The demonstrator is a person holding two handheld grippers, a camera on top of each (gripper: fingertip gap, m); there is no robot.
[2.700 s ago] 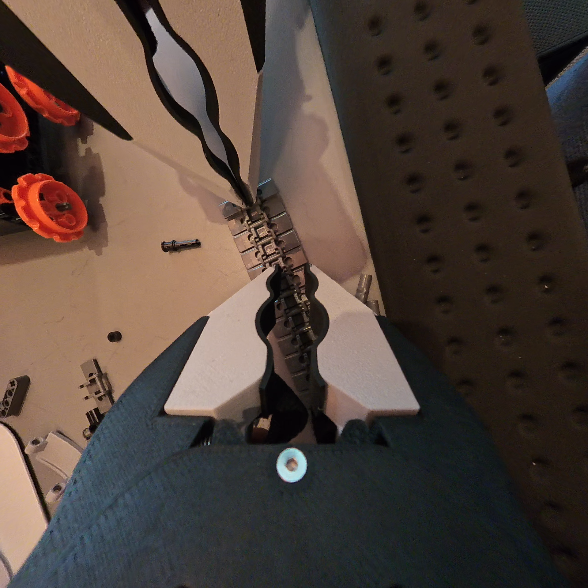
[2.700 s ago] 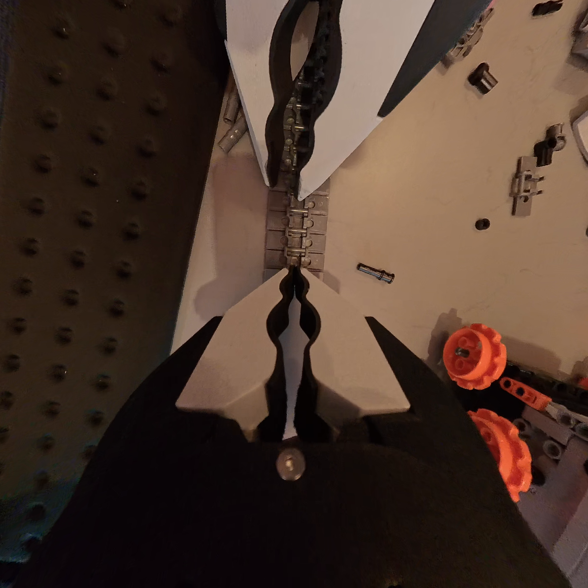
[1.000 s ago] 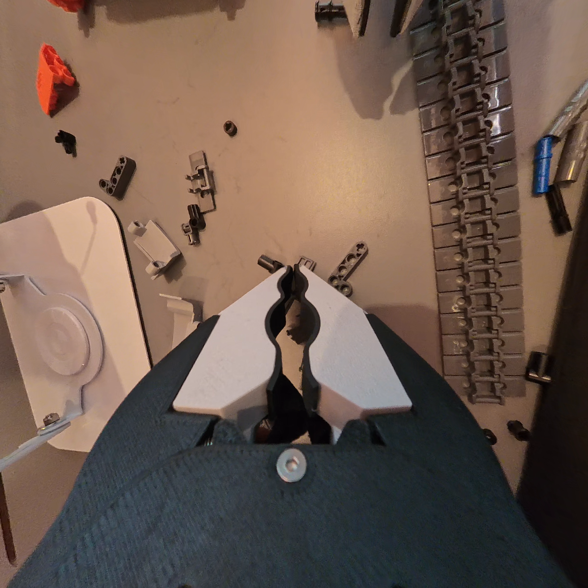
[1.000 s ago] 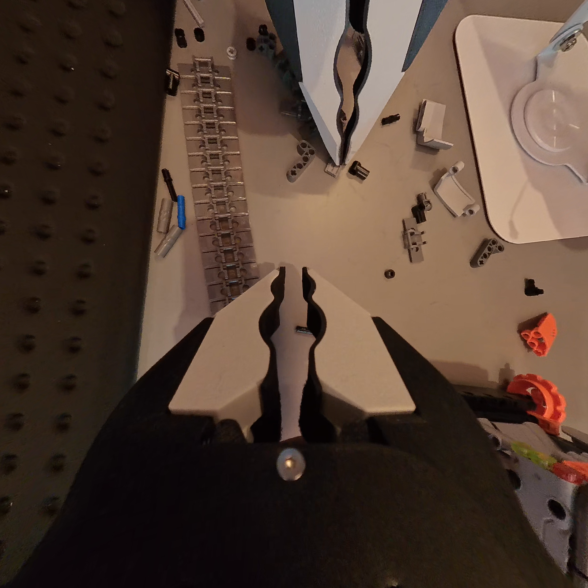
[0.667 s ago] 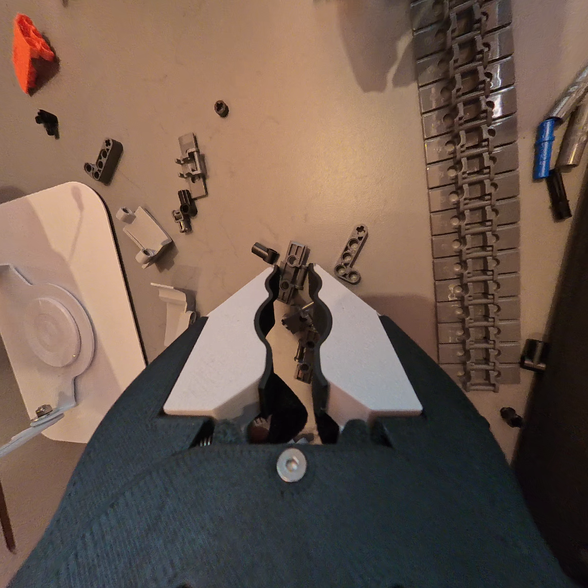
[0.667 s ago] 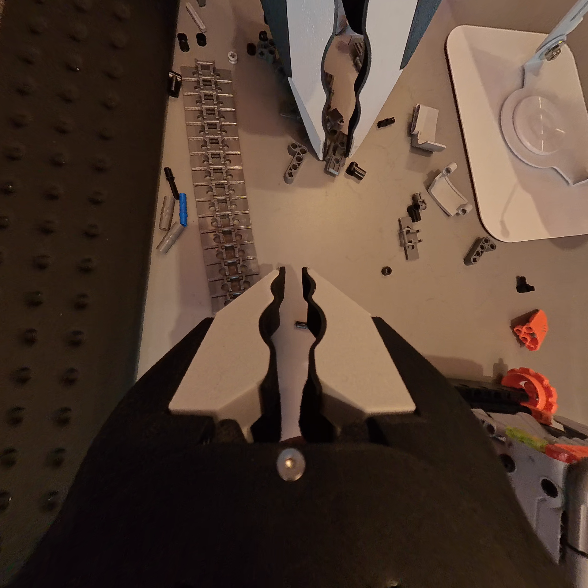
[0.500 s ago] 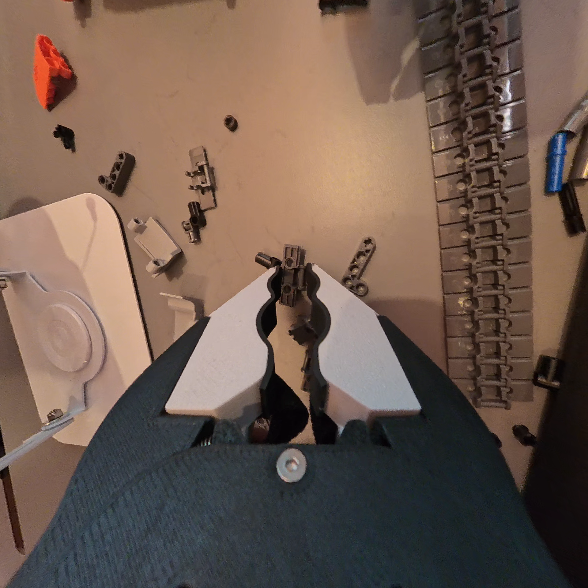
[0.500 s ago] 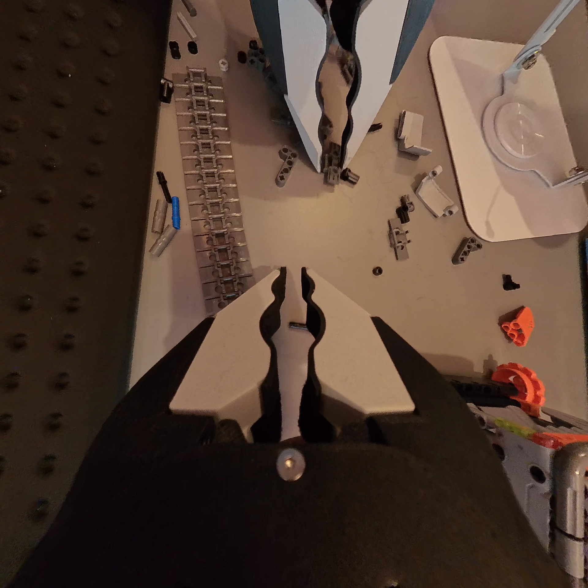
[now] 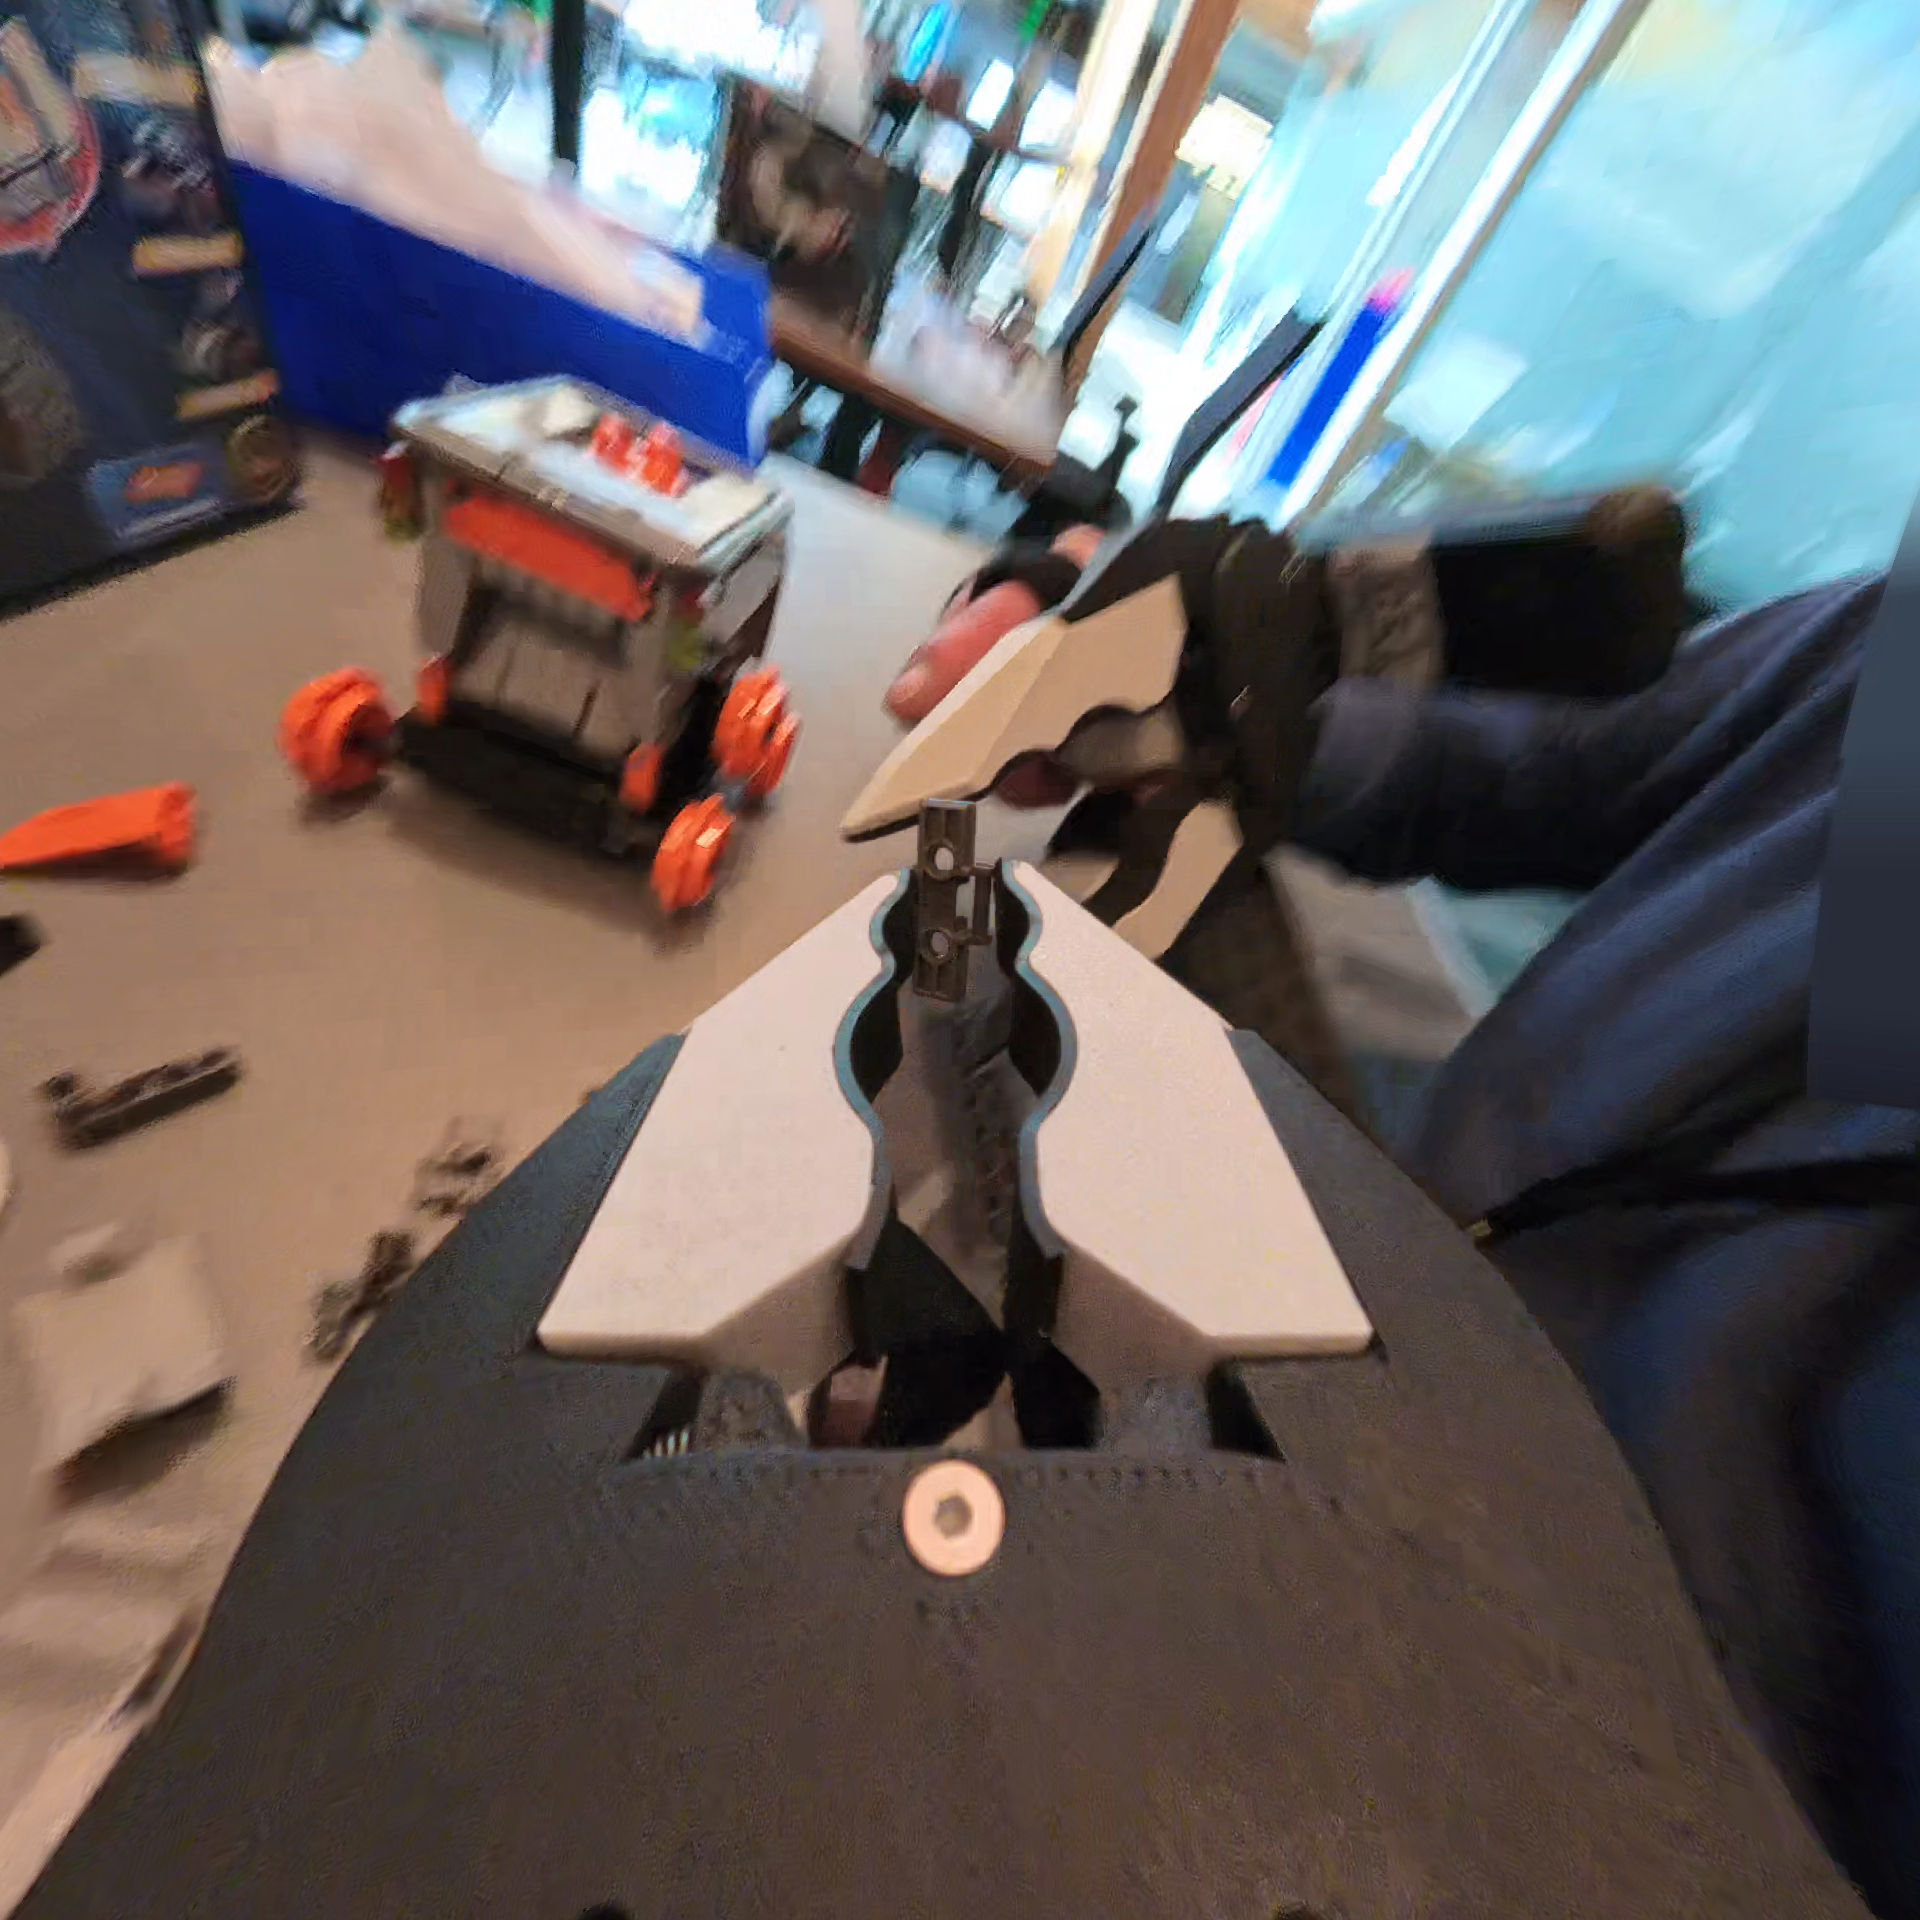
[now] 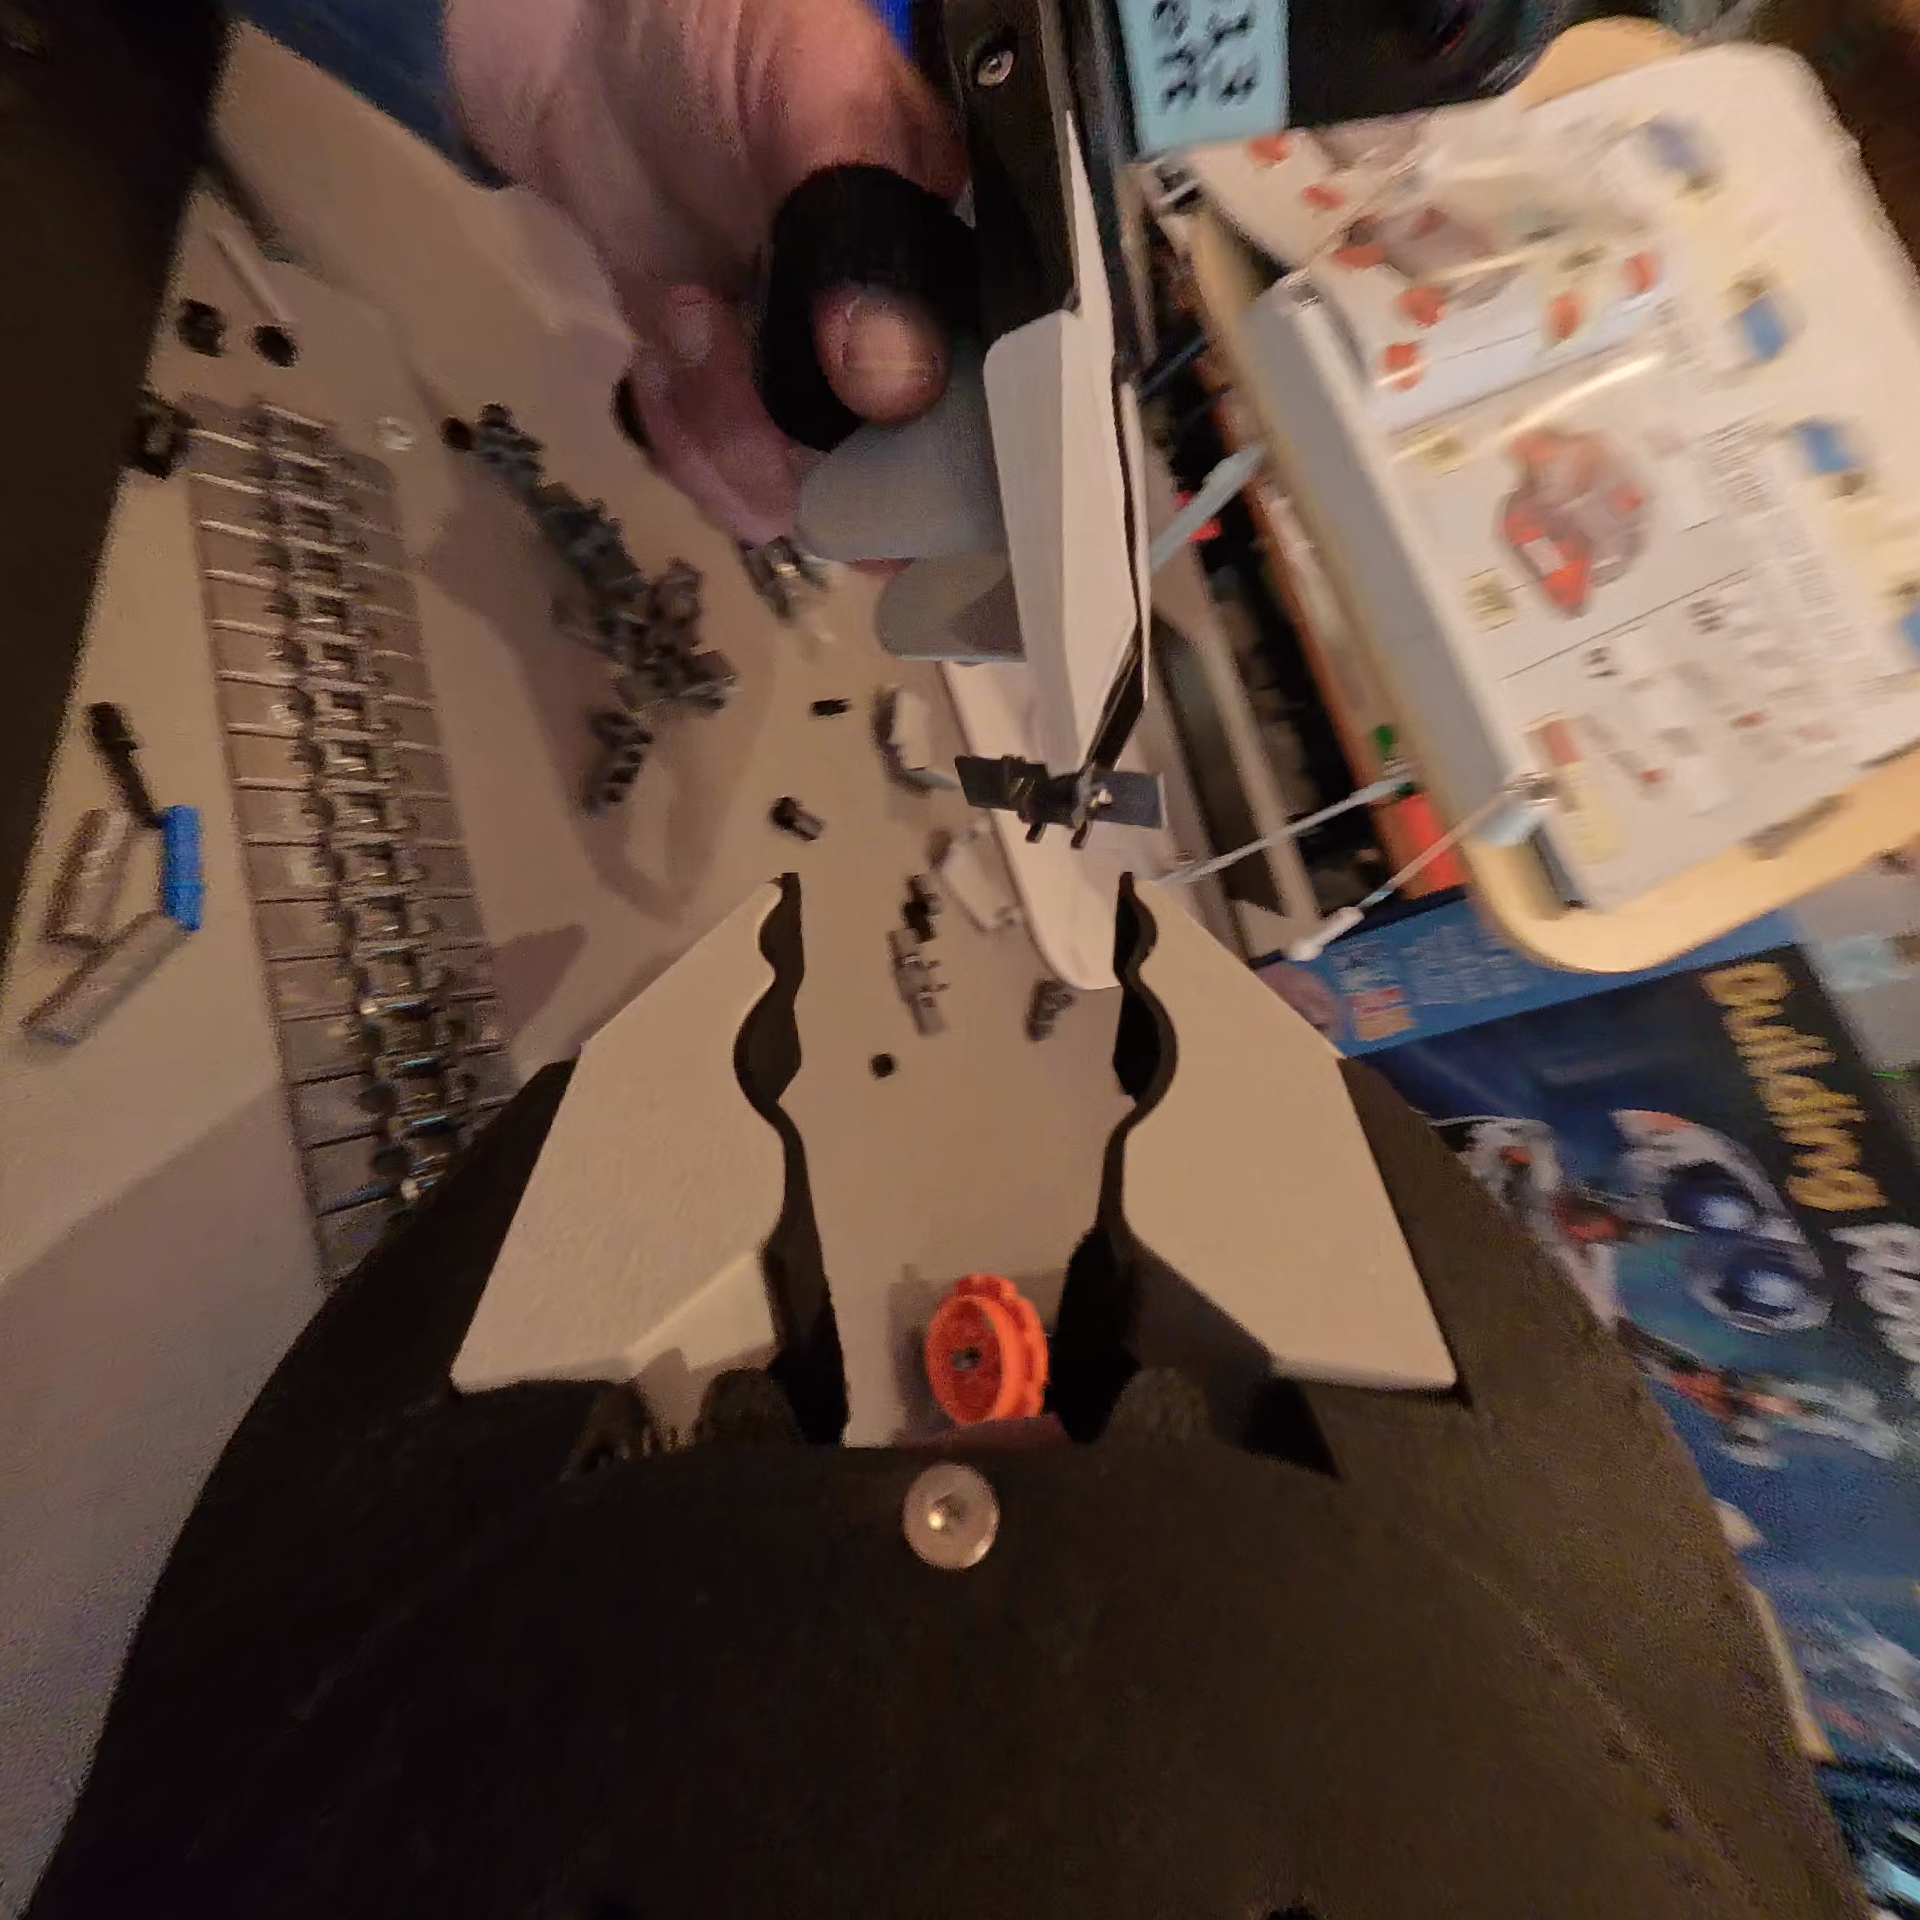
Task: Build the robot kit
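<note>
My left gripper [image 9: 945, 883] is shut on a small dark grey track link [image 9: 943, 920] that sticks out past its tips, held up above the table. In the right wrist view the left gripper [image 10: 1103, 750] shows edge-on in a person's hand [image 10: 727, 229], with the link [image 10: 1049, 795] crosswise at its tip. My right gripper [image 10: 956, 894] is open wide and empty, just short of that link. In the left wrist view its upper finger [image 9: 1029, 696] hangs right above the link. A long grey track strip [image 10: 322, 790] lies on the table to the left.
A toy vehicle with orange wheels [image 9: 592, 644] stands on the table. An orange wheel [image 10: 982, 1351], a pile of dark links [image 10: 623, 603], a blue pin [image 10: 182, 862] and small parts lie about. An instruction booklet on a stand [image 10: 1610, 468] and a printed box [image 10: 1714, 1247] are at the right. Both grippers' tips are close together, under 4 cm apart.
The left gripper has closed on the track link and lifted it off the table, tilting up. The right gripper has opened wide and swung round to face the link.
</note>
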